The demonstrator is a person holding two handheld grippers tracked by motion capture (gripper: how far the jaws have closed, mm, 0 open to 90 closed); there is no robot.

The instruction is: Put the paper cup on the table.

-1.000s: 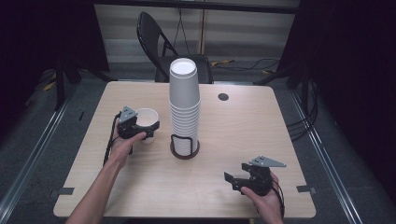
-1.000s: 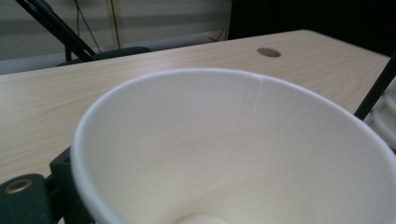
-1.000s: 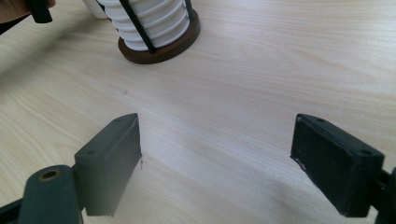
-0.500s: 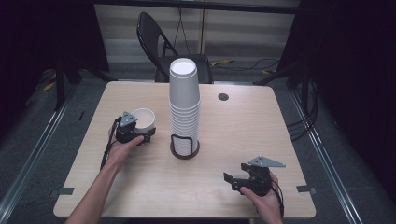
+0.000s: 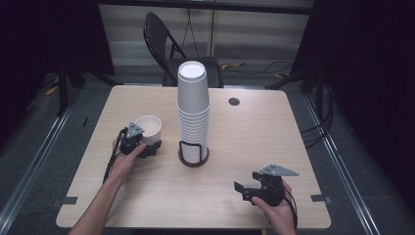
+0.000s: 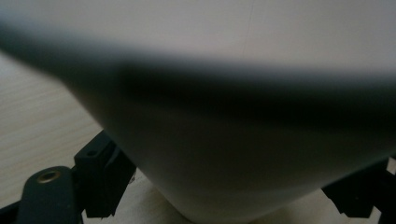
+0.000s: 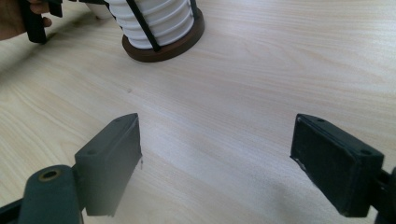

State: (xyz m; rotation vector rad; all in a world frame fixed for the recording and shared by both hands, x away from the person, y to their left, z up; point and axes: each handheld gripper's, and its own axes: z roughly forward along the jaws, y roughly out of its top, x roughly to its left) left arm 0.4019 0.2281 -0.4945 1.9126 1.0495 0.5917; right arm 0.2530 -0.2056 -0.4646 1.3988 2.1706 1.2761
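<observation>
The single white paper cup (image 5: 149,128) stands upright, mouth up, on the wooden table (image 5: 293,132), just to the left of the tall cup stack (image 5: 193,105) and apart from it. The left gripper (image 5: 149,148) sits at the cup's near side, and its jaws have just been closing, with the cup between them; in the left gripper view the cup's wall (image 6: 243,140) bulges between the two black jaws, which press on it from either side, so the claw is clenched on the cup. The stack itself rises from a dark round holder (image 5: 193,156) with black wire uprights, seen close in the right gripper view (image 7: 163,42) at the stack's foot. The right gripper (image 5: 243,188) rests well to the right of the stack and nearer the person's edge of the table; its jaws stand wide apart over bare wood, released and grasping nothing (image 7: 217,158).
</observation>
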